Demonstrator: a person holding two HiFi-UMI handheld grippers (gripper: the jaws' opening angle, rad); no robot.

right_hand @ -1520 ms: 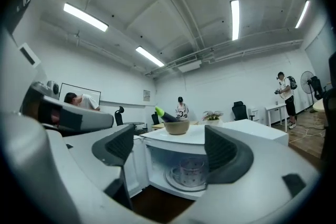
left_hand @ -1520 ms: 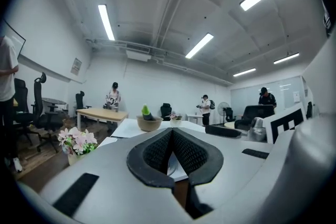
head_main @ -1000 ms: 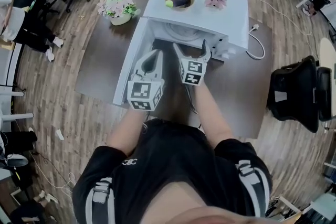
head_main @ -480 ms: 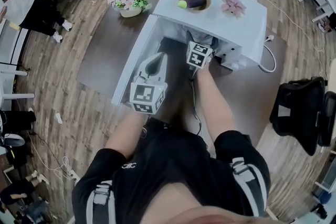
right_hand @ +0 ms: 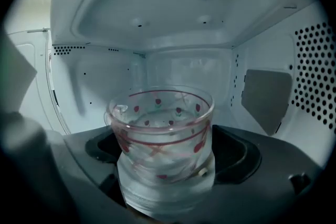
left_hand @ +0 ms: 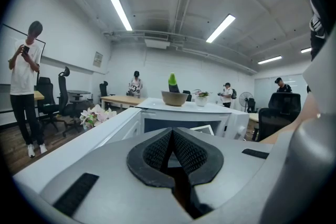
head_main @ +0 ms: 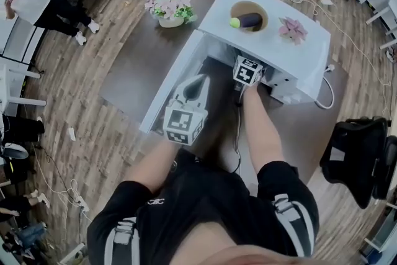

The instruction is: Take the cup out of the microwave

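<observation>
Head view, from the left: a pot of flowers [head_main: 168,8] stands on the brown table [head_main: 133,71], beside the white microwave [head_main: 298,56], whose door [head_main: 164,95] hangs open. The left gripper [head_main: 197,82] hovers before the opening, next to the door, its jaws pressed together on nothing. On the microwave's top sit a bowl [head_main: 249,7] and a pink flower [head_main: 293,29]. The right gripper [right_hand: 167,162] reaches into the cavity, jaws spread wide on either side of the glass cup [right_hand: 160,113] and close to its walls; contact cannot be told. The cup, patterned in red, stands upright inside the microwave.
</observation>
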